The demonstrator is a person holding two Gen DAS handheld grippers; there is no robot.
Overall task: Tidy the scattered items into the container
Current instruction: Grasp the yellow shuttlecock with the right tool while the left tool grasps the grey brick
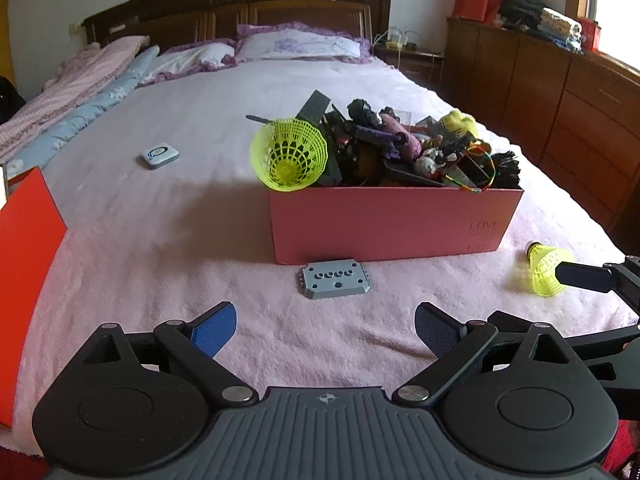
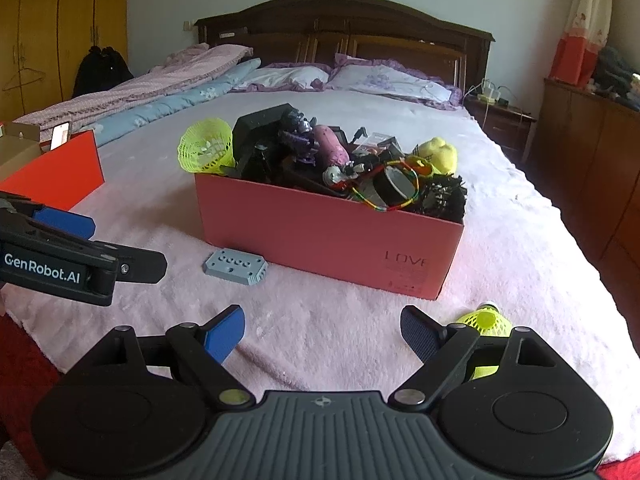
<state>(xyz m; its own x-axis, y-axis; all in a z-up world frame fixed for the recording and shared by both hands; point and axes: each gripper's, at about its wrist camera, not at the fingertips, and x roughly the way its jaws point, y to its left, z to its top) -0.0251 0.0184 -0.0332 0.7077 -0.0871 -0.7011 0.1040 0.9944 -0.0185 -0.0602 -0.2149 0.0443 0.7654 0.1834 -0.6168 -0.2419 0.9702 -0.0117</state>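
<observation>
Bedroom with a wide bed [image 1: 180,220] under a pale pink blanket, dark wooden headboard [image 1: 240,4] at the far end. Nearest the lens, left hand-held gripper [image 1: 325,330] released, blue pads [image 1: 214,330] spread wide over bare blanket, nothing between them. Right hand-held gripper [image 2: 322,334] likewise released and empty, pads far apart. Just beyond the left one, grey perforated block [image 1: 334,280] flat on the blanket, close to the front wall of the pink box [image 1: 392,224]. Beside the right one's right finger, yellow shuttlecock [image 2: 486,320] lying on its side on the blanket, partly hidden by the linkage. Pink box heaped with dark odds and ends, a second yellow shuttlecock [image 1: 290,154] tilted at its left corner, skirt facing the camera. Further left, small white-and-grey device [image 1: 160,155] alone on the blanket. Red box [image 2: 60,172] at the bed's left edge. Pillows [image 1: 304,44] and folded quilts near the headboard.
</observation>
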